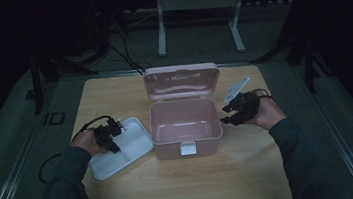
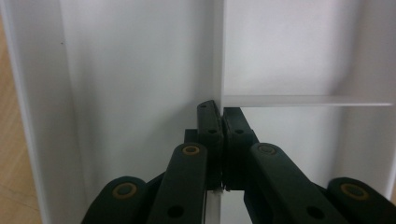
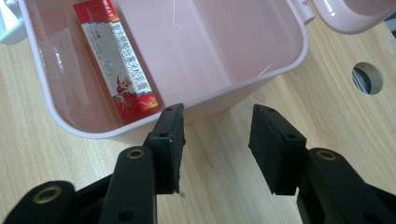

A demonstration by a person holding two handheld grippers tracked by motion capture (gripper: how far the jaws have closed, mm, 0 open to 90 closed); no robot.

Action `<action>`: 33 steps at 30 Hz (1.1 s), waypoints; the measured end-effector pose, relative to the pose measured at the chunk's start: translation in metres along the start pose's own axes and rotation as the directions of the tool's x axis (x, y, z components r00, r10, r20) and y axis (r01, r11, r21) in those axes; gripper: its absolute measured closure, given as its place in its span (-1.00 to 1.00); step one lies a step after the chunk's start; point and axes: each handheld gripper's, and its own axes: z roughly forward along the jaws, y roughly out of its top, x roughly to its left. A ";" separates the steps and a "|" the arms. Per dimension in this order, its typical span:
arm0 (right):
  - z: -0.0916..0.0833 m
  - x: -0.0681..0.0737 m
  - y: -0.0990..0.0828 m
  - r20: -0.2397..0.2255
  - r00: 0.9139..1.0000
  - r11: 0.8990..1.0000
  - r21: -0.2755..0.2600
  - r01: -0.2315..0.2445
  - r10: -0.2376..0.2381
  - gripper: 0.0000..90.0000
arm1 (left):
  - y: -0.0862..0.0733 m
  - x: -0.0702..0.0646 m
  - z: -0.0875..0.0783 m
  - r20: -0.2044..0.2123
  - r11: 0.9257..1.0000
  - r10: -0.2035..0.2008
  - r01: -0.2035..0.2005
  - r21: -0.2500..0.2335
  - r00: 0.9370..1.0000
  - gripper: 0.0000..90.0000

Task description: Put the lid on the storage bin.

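1 tray divider (image 2: 222, 70) between left gripper (image 2: 221, 119) jaws

From above we see a dim, underexposed room: only the wooden table (image 1: 183, 179) catches a weak, even glow, and everything around it sinks into near black, grainy and soft. On the left gripper view we get bright, flat light on the white tray (image 2: 140, 70), with soft grey shadows in its corners and the nearest black links blurred. The right gripper view is well lit and sharp, with pale glare streaks on the pink box (image 3: 224, 42).
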 end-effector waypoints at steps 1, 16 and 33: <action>0.000 0.000 0.000 0.001 1.000 1.000 0.002 0.000 0.000 0.21 | 0.000 0.000 0.000 -0.004 1.000 0.003 -0.003 -0.001 1.000 0.97; -0.001 -0.002 -0.006 0.004 1.000 1.000 -0.004 -0.011 0.011 0.22 | -0.012 -0.004 -0.042 -0.052 0.996 0.049 -0.053 -0.067 0.997 0.98; -0.008 -0.007 -0.014 0.016 0.999 0.999 -0.007 -0.031 0.032 0.22 | -0.021 -0.015 -0.109 -0.080 0.983 0.138 -0.147 -0.106 0.987 0.98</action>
